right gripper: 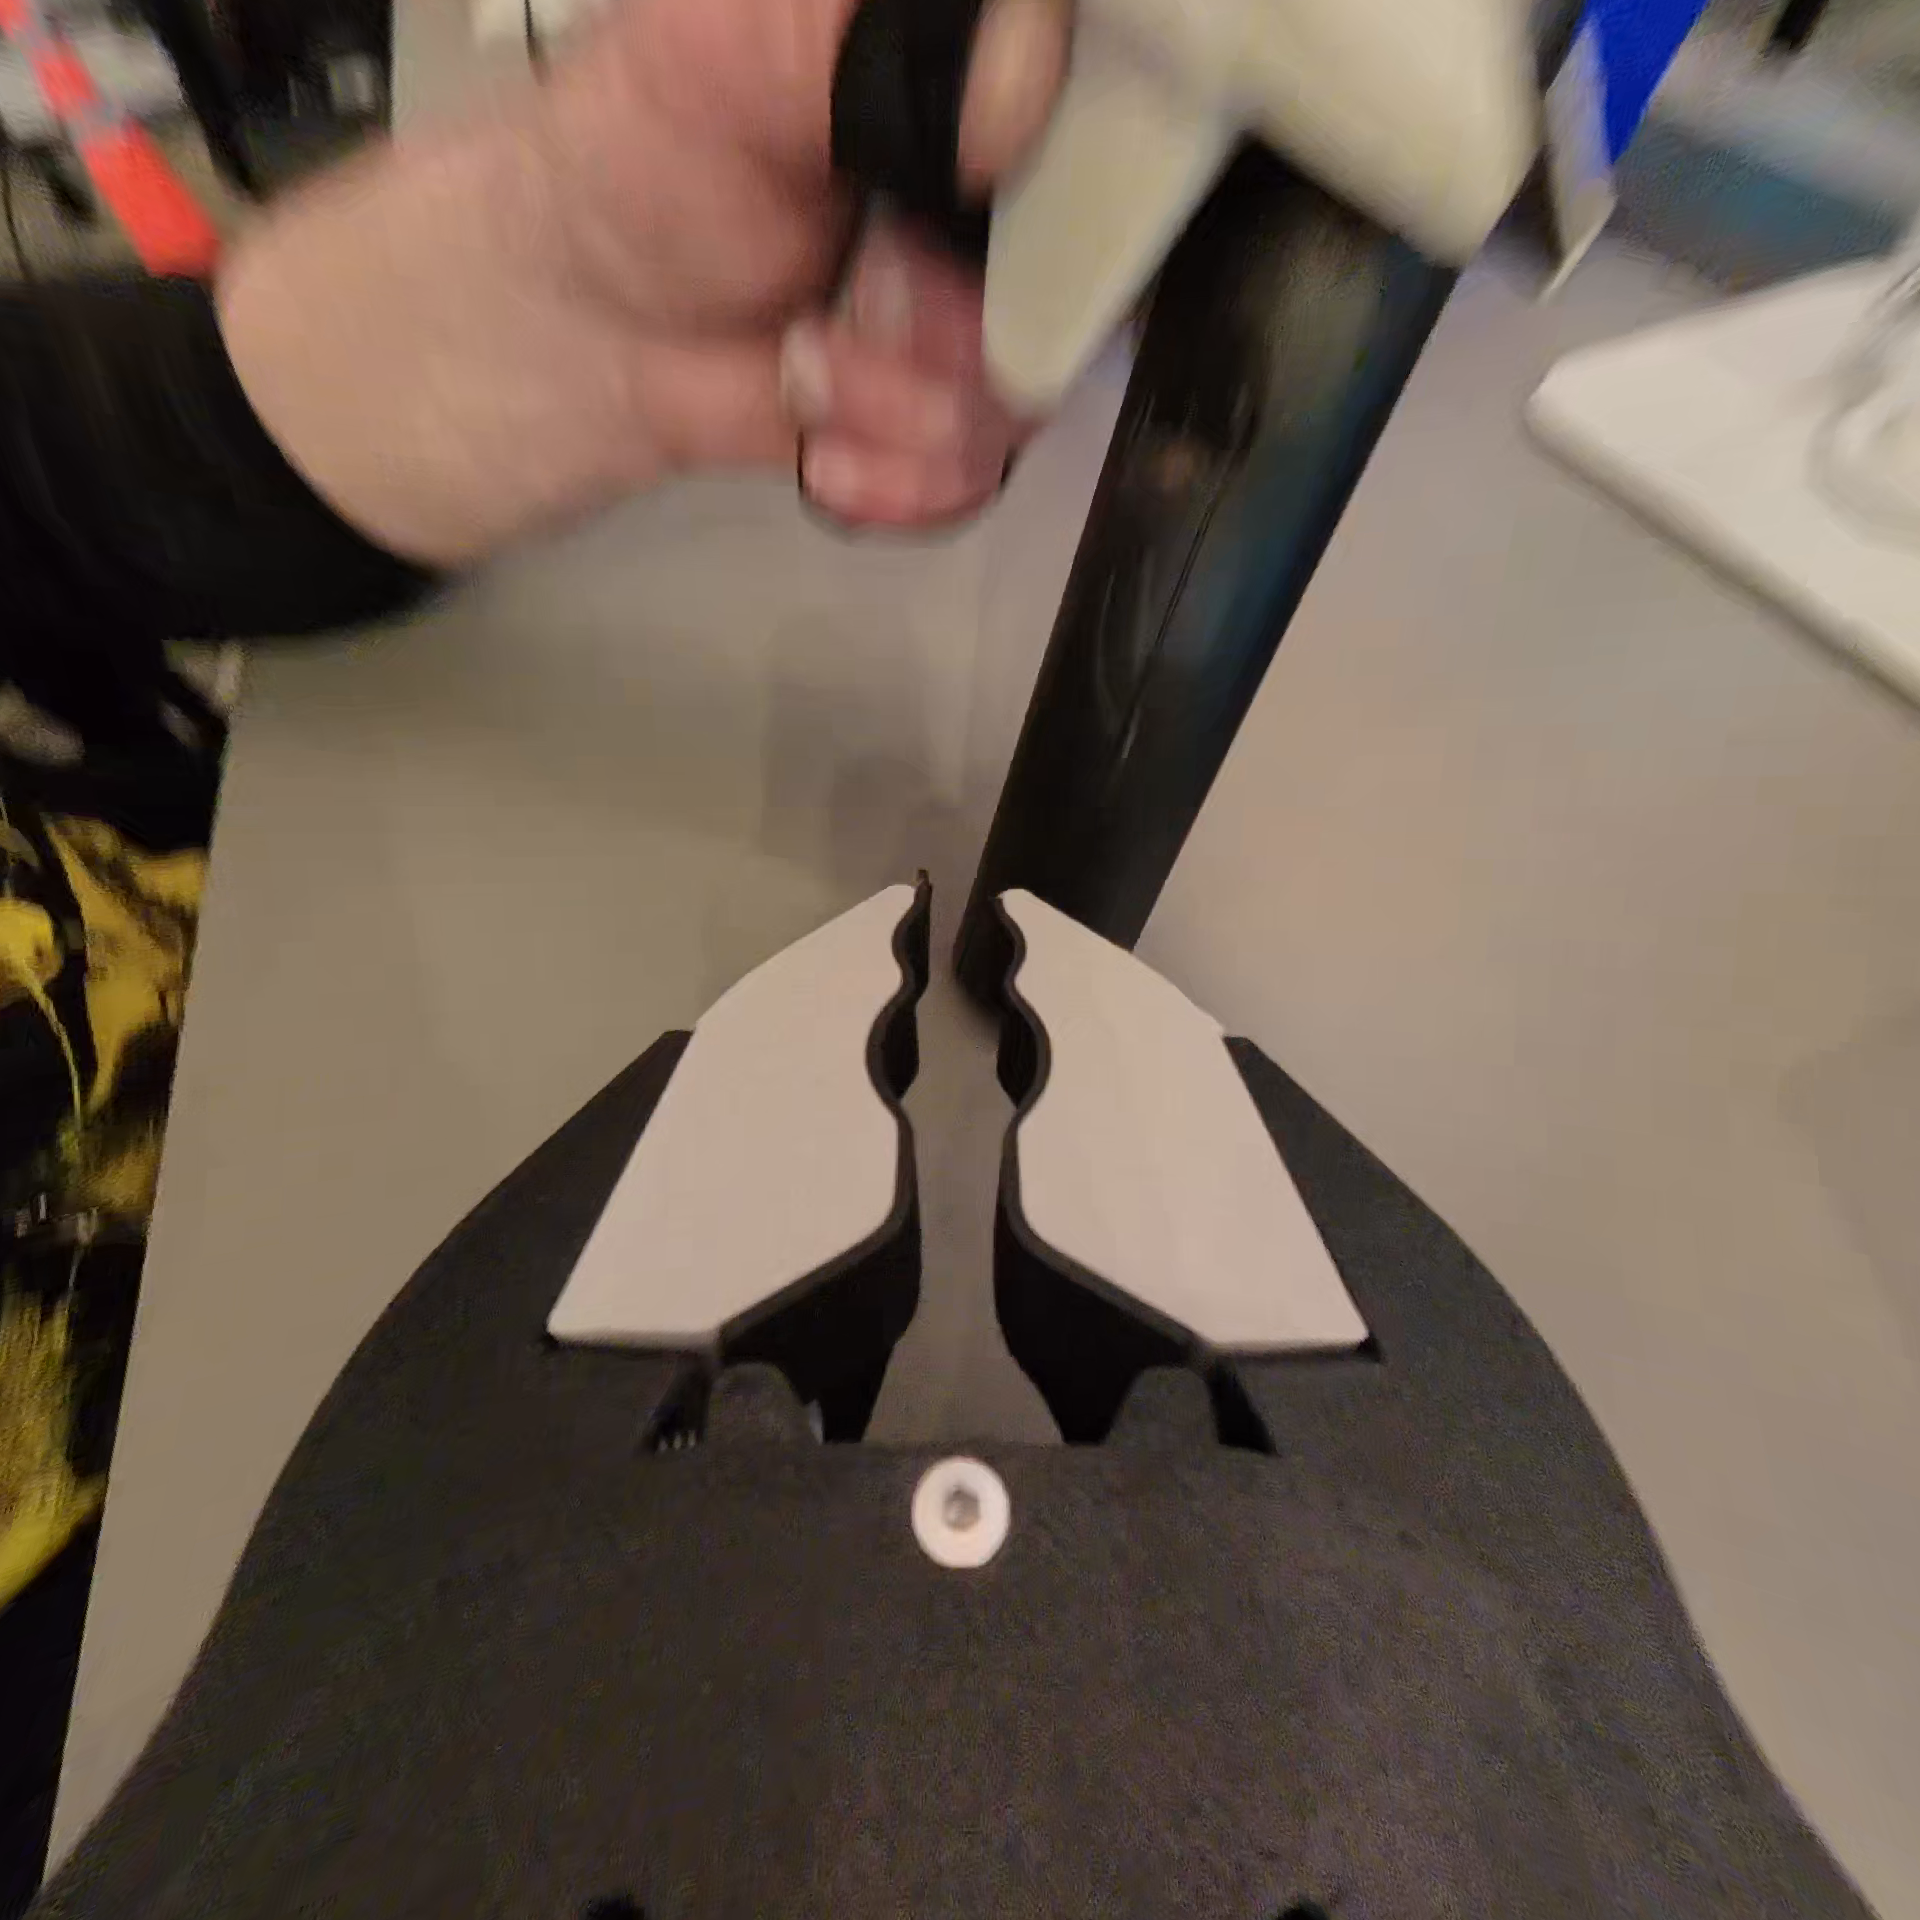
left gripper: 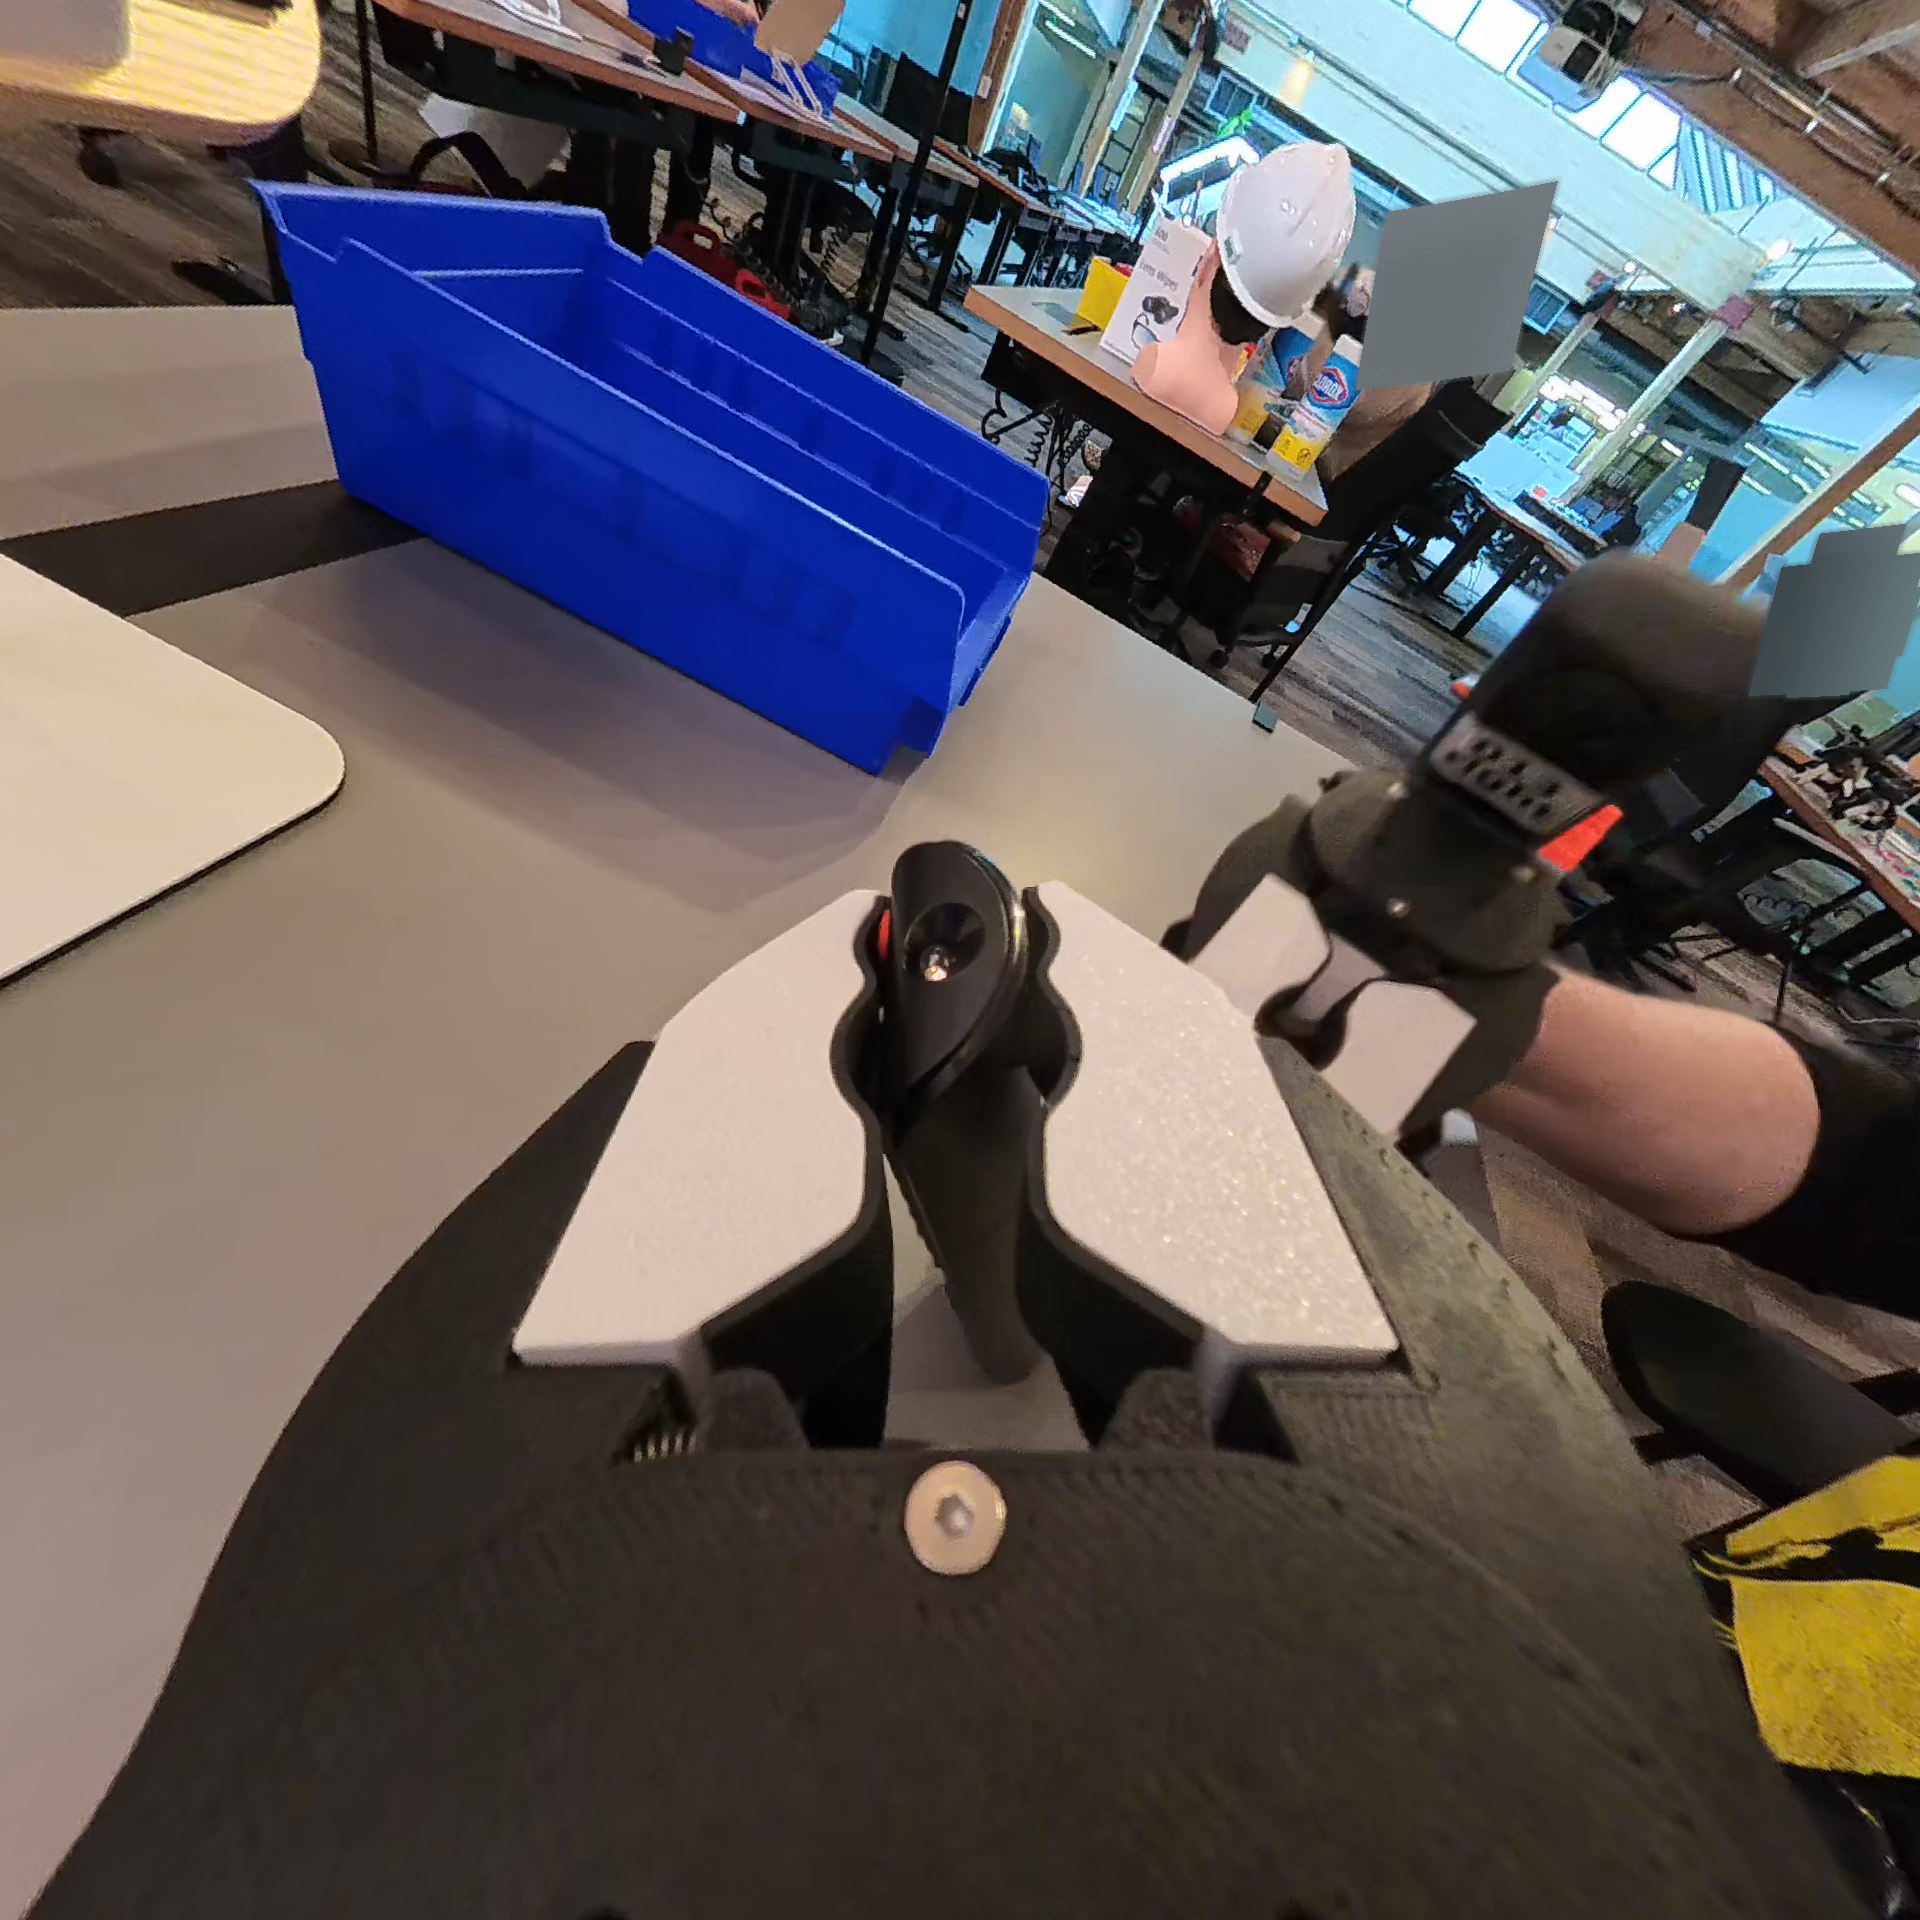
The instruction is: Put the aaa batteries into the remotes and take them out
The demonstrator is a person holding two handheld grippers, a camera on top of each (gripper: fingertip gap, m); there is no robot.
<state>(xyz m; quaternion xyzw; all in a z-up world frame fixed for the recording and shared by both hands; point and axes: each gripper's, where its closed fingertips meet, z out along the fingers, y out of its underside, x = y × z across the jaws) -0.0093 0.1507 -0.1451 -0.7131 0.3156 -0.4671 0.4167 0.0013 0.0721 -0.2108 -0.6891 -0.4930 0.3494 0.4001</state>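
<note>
My left gripper [left gripper: 951, 935] is shut on a black remote [left gripper: 956, 997], held end-on above the grey table [left gripper: 520, 987]. In the right wrist view the same remote [right gripper: 1174, 623] slants down from the left gripper's white fingers [right gripper: 1247, 114], and its lower end lies at my right gripper [right gripper: 961, 914]. The right gripper's jaws are almost closed with a thin gap, and nothing shows clearly between them. The right gripper also shows in the left wrist view [left gripper: 1340, 987], just right of the remote. No batteries are in view.
An empty blue bin [left gripper: 644, 488] stands on the table beyond the remote. A white mat [left gripper: 135, 748] lies to the left and shows in the right wrist view [right gripper: 1714, 457]. A person's hand [right gripper: 571, 312] holds the left gripper. The table edge lies to the right. Some 11 centimeters of space lies between my two pairs of fingers.
</note>
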